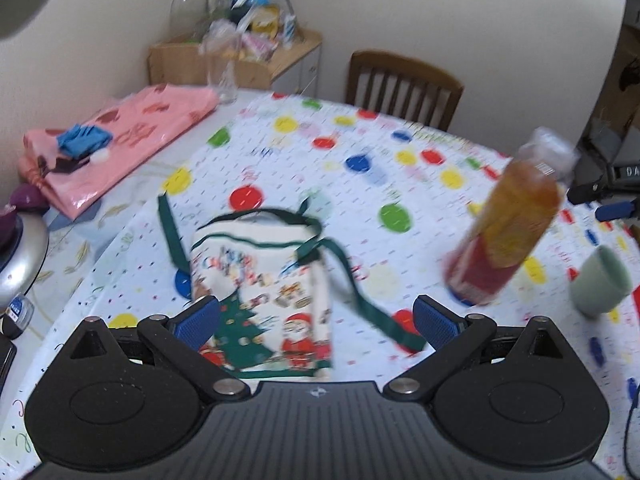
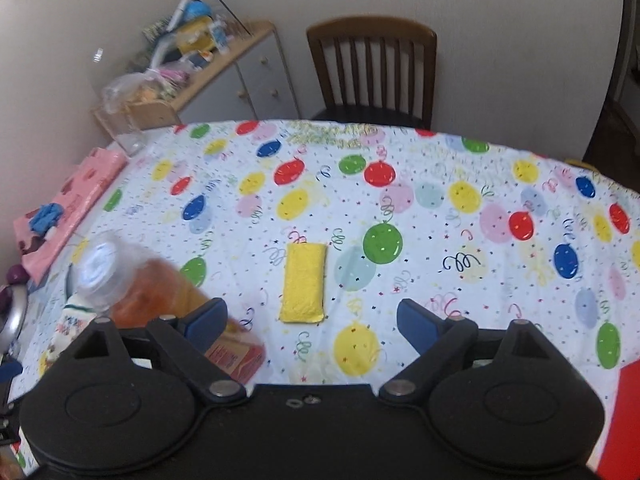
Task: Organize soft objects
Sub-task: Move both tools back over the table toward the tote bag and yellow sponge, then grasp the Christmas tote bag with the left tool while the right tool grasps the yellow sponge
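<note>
A Christmas-print cloth (image 1: 260, 292) with green trim and ties lies on the balloon-pattern tablecloth (image 1: 360, 152), folded into a rectangle. My left gripper (image 1: 316, 320) is open, its blue pads on either side of the cloth's near end, just above it. In the right wrist view a yellow sponge (image 2: 303, 283) lies flat on the tablecloth (image 2: 440, 200). My right gripper (image 2: 312, 324) is open and empty, hovering just short of the sponge. A corner of the Christmas cloth (image 2: 72, 320) shows at the far left there.
A bottle of orange liquid (image 1: 512, 224) stands right of the cloth, and also left of my right gripper (image 2: 160, 292). A pale green cup (image 1: 600, 280) is further right. A folded pink cloth (image 1: 120, 140) with a blue item lies at the far left. A wooden chair (image 2: 372, 72) and cluttered shelf (image 2: 200, 60) stand behind.
</note>
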Available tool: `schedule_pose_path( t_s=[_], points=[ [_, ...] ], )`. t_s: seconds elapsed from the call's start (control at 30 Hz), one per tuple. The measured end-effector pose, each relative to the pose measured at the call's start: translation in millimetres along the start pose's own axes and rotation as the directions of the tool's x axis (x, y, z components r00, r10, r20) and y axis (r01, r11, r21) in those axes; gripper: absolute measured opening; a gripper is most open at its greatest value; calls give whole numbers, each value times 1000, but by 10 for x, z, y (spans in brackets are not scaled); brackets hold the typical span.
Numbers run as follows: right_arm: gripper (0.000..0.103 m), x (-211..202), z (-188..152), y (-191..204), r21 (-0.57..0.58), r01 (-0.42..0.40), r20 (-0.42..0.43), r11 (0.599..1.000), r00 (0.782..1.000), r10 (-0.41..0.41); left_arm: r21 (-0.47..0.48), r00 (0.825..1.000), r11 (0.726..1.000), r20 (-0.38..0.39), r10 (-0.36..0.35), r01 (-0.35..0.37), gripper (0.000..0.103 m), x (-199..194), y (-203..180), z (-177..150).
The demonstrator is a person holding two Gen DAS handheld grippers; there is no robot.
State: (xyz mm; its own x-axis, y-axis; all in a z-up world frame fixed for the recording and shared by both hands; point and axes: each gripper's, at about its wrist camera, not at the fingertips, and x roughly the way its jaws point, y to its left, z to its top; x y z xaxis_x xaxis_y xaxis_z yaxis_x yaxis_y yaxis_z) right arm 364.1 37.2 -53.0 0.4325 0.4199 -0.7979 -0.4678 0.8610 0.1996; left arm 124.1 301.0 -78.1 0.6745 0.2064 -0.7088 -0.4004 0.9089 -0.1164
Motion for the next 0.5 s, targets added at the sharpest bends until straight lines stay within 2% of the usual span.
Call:
schedule_pose_path(
  t_s=[0.2,0.37,0.5],
  points=[
    [89,427,144,-18,41,10,-67,999,998,-7,-7,997,999,-64,46,-46,103,276,185,0],
    [85,739,243,-77,84,13,-127,996,992,-3,-32,989,999,-148,27,-32,103,504,303,8],
    [85,941,298,-91,92,4,-166,996,986,11,-35,983,999,-182,29,-36,103,602,365,-12]
  ],
)
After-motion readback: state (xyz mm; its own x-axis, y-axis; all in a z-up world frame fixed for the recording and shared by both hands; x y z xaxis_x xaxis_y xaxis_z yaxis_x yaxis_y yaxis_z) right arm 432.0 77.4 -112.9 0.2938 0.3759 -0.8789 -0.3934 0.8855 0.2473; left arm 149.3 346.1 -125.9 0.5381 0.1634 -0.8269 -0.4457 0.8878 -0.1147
